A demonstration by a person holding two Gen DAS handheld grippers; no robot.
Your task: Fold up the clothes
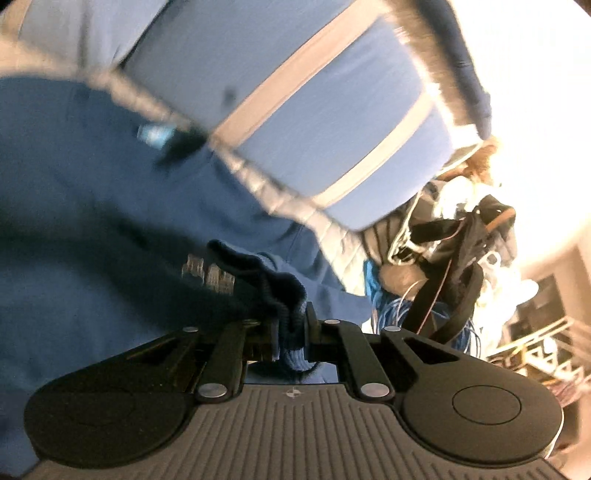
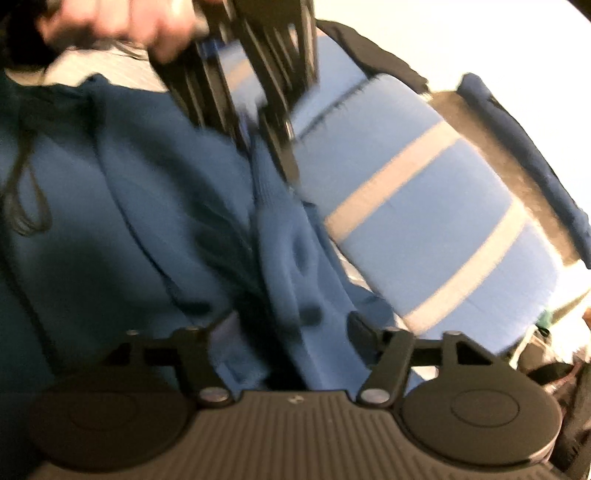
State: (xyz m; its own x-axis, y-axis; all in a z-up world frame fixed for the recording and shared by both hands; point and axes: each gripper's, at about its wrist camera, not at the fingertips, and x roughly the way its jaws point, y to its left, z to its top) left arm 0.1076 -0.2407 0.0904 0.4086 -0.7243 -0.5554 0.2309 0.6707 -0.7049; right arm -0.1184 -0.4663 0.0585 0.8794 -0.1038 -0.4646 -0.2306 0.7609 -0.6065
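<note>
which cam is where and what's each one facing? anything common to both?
Left wrist: sits on the left tongs, looking along them; they are shut on the ribbed edge of the blue sweatshirt.
Right wrist: sits on the right tongs, open over the sweatshirt; the left tongs and a person's hand show ahead.
Shared: the sweatshirt and the blue striped cushion.
</note>
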